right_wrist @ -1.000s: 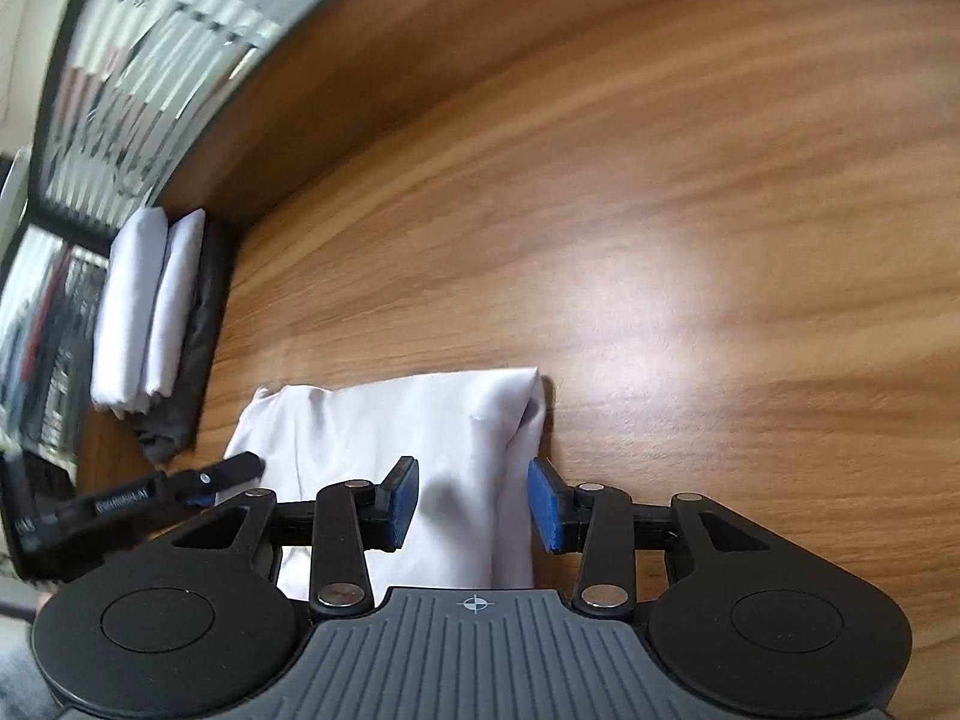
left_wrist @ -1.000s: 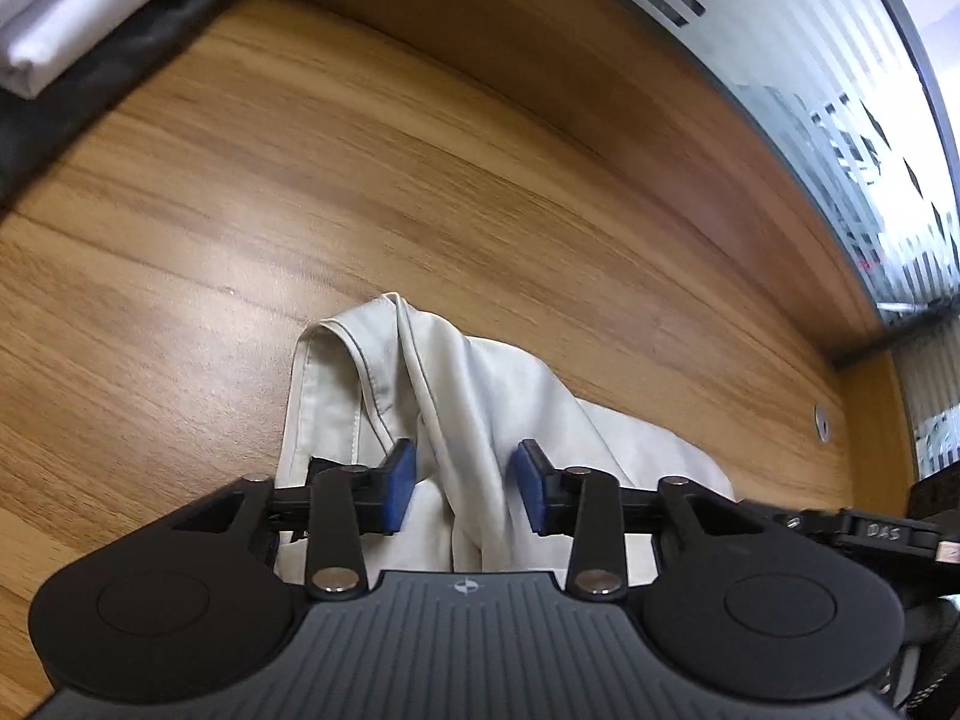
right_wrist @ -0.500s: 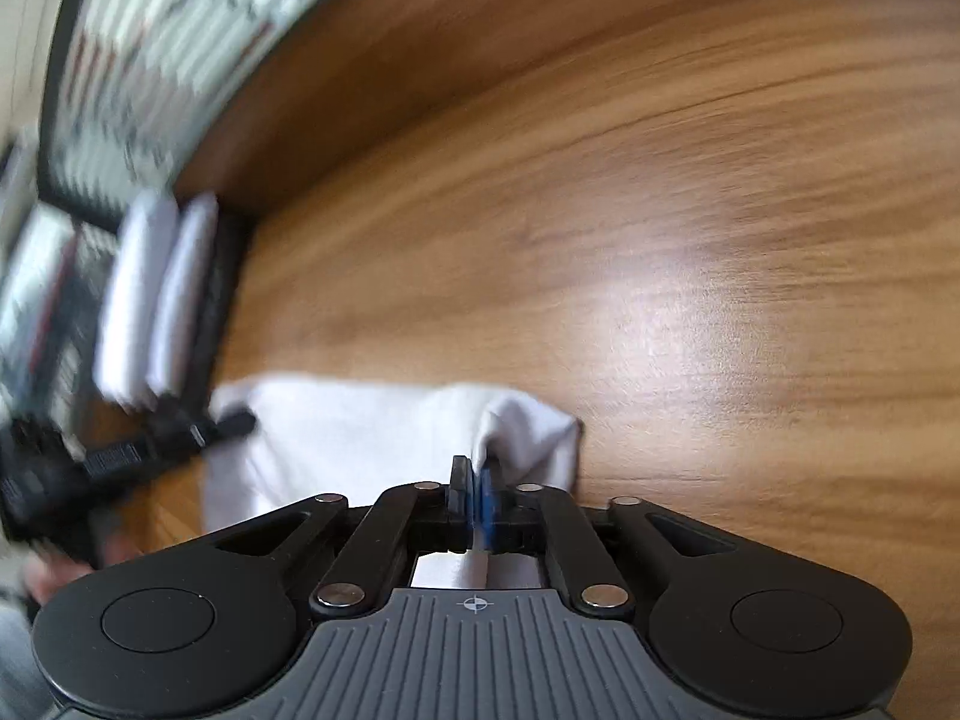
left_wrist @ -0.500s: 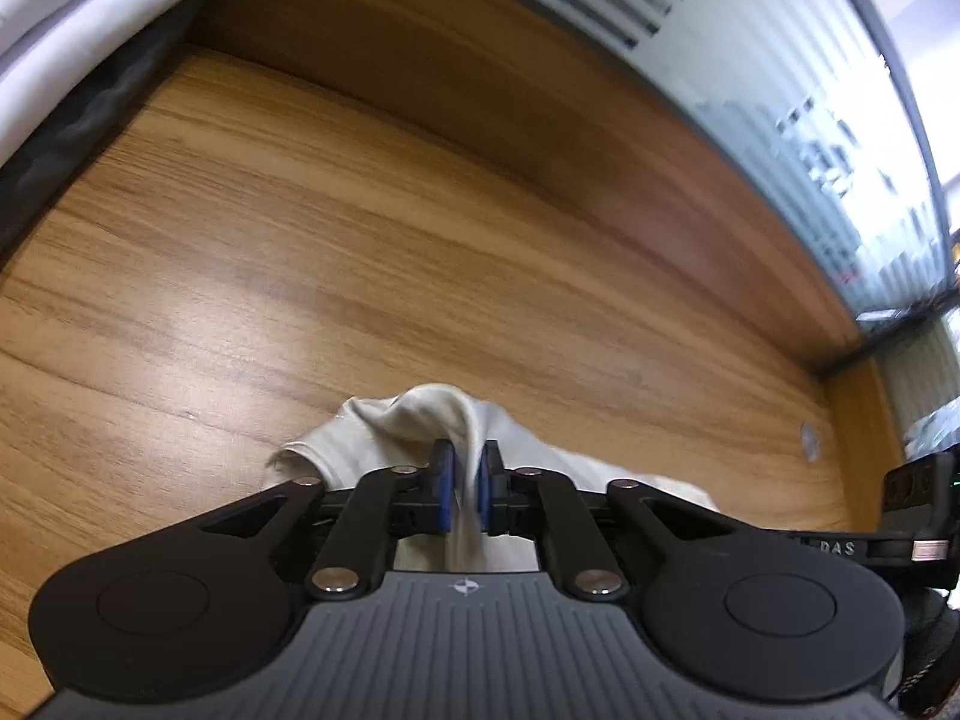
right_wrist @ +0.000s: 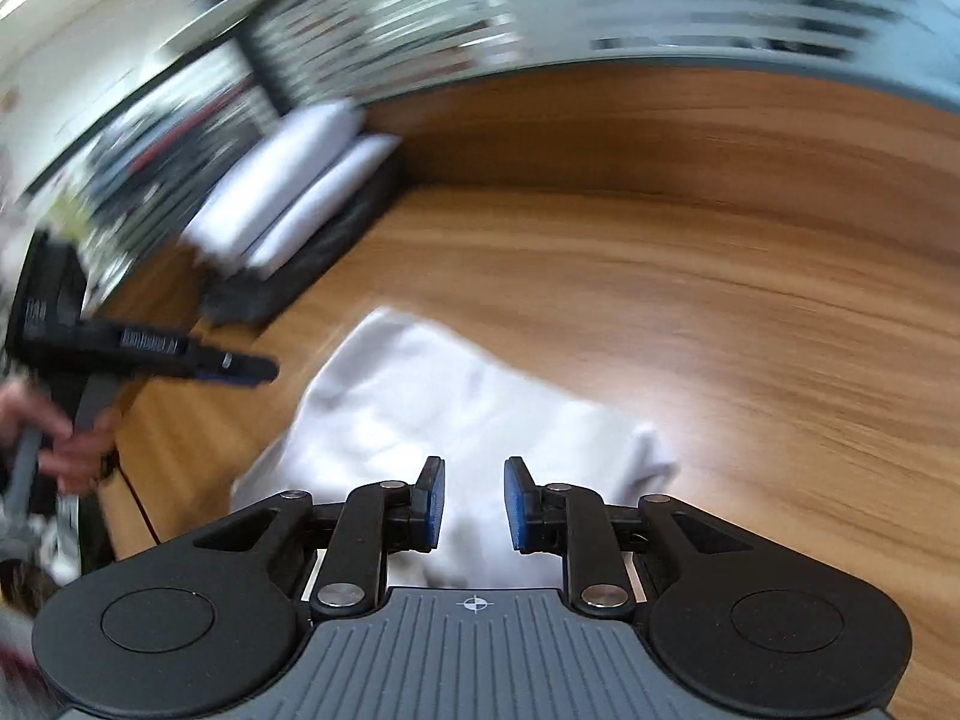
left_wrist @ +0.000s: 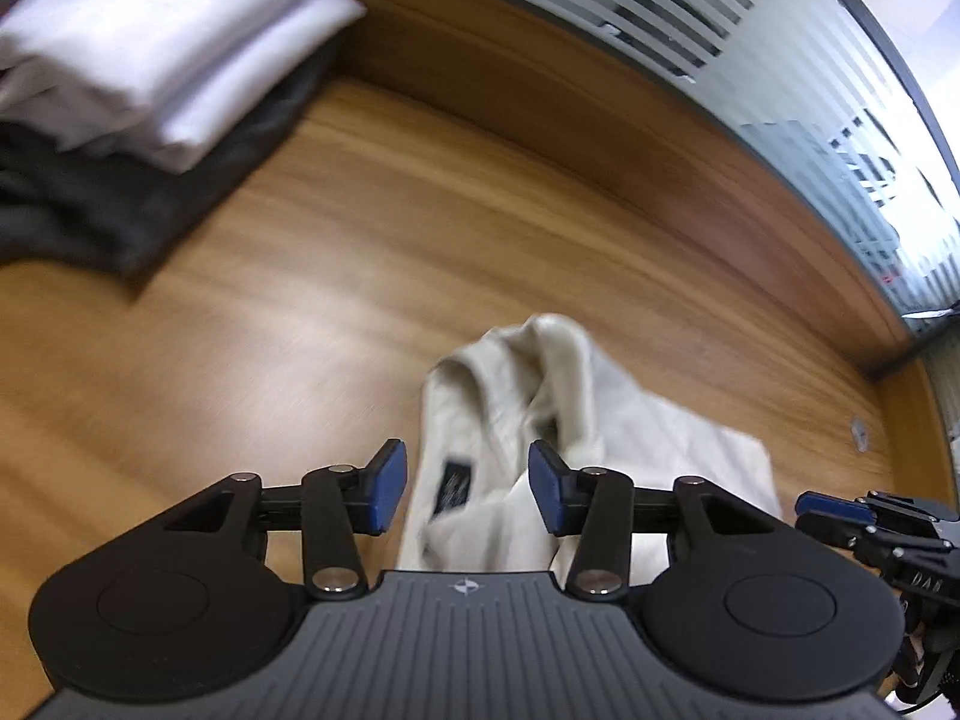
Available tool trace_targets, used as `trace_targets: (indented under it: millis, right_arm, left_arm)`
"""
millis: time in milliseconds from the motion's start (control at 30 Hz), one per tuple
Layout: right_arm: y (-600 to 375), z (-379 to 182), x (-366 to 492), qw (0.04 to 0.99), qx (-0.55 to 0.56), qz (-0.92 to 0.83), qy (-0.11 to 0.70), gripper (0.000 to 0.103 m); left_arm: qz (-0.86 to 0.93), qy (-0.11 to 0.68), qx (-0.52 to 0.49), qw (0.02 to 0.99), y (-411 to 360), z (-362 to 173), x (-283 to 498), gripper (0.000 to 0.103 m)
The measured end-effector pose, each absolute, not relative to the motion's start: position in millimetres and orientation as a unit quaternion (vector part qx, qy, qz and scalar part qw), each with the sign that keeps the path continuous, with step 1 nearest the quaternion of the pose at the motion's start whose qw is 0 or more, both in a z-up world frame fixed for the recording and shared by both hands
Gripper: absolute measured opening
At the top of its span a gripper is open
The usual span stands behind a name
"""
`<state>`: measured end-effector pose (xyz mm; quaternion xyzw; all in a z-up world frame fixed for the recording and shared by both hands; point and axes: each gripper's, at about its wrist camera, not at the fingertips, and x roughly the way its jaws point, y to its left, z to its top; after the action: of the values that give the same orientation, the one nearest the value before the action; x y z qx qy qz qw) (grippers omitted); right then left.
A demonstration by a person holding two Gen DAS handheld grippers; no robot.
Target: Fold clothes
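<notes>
A cream-white garment [left_wrist: 576, 414] lies rumpled on the wooden table [left_wrist: 288, 312], a dark label showing near its collar. My left gripper [left_wrist: 467, 489] hovers just above it; its jaws are opening and the blue pads stand apart, clear of the cloth beneath. In the right wrist view the same garment [right_wrist: 432, 414] spreads out flat. My right gripper [right_wrist: 474, 504] is above its near edge, jaws opening, with nothing pinched between the pads. The left gripper [right_wrist: 261, 369] shows at the left of that view, held by a hand [right_wrist: 66, 444]. The right gripper [left_wrist: 807, 510] juts in at the right edge of the left wrist view.
A stack of folded white clothes [left_wrist: 156, 48] rests on a dark garment [left_wrist: 120, 204] at the table's far left corner, also seen as the stack [right_wrist: 288, 198] in the right wrist view. A striped glass wall [left_wrist: 750, 48] runs behind the table.
Both grippers were shut on folds of the garment half a second ago; both have let go and lifted away. The cloth has dropped onto the table, and the right view has rolled.
</notes>
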<state>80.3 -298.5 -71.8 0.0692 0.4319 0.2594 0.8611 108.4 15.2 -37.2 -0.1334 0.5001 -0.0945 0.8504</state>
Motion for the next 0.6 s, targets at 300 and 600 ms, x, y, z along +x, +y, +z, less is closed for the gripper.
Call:
trace_targets:
  millis: [300, 600]
  right_arm:
    - [-274.2, -92.3, 77.8, 0.831, -0.040, 0.312, 0.458, 0.024]
    - [-298.6, -61.9, 129.3, 0.841, -0.030, 0.328, 0.430, 0.056]
  left_arm:
    - [-0.053, 0.531, -0.141, 0.834, 12.0, -47.6, 56.4, 0.069]
    - [-0.069, 0.539, -0.258, 0.799, 12.4, -64.7, 4.1, 0.073]
